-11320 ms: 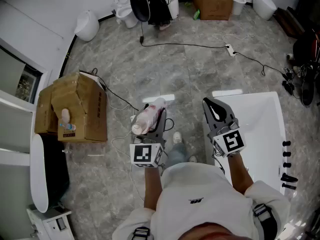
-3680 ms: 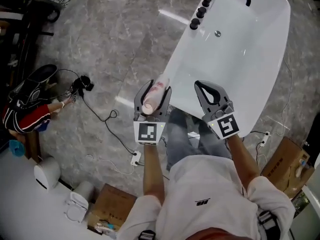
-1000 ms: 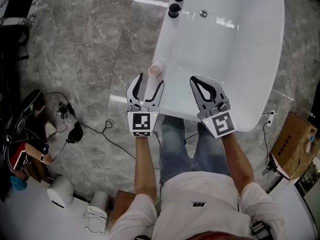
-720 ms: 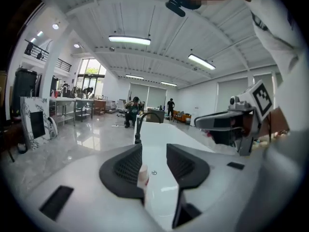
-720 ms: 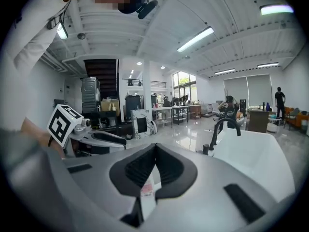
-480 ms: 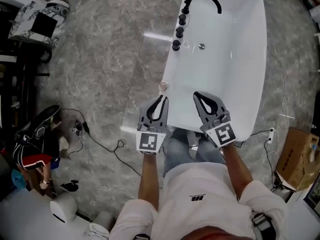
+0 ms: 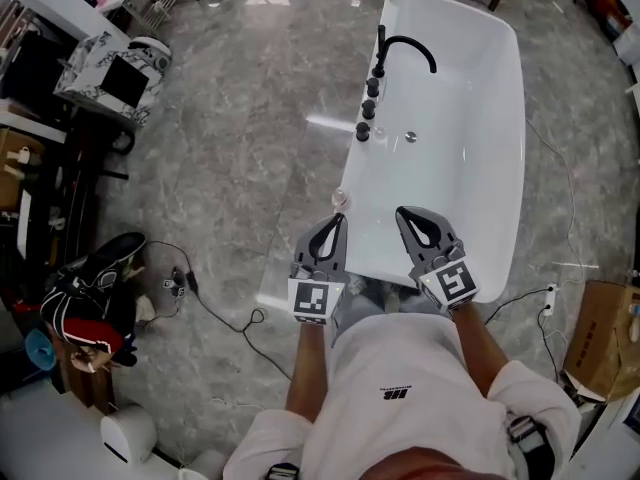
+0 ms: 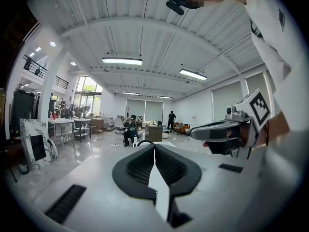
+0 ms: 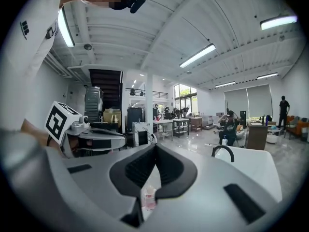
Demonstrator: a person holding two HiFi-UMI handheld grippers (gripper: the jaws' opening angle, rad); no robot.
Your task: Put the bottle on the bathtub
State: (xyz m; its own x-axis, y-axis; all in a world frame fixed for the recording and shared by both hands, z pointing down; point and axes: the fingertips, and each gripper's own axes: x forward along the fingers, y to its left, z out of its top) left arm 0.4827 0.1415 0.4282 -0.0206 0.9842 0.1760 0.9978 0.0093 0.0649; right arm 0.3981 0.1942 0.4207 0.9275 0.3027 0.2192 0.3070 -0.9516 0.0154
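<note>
Grey marble floor point(image 7: 250, 118) fills the left of the head view, with cables and clutter well away from the work. Next comes the bottle point(image 7: 340, 200), standing on the left rim of the bathtub point(image 7: 500, 168) toward its near end. From so steeply above only its cap and shoulders show, so it looks upright, though how squarely it sits is hard to judge.

Just short of it is the left hand-held gripper point(image 7: 337, 222), apart from the bottle. Its jaws have just been closing and now meet at the tips with nothing between them, as its own view confirms point(image 8: 154, 147). Beside it, over the tub's near end, the right hand-held gripper point(image 7: 412, 216) is likewise closed and empty. In its view the bottle point(image 9: 147, 197) shows only through the gap behind the meeting tips point(image 9: 155, 147), far beyond them. The black faucet point(image 7: 410, 48) arches over the far end.

By the look of it the placing step is done, and this is the withdrawal. The next move asks for little: both grippers pulled clear without brushing the bottle.
</note>
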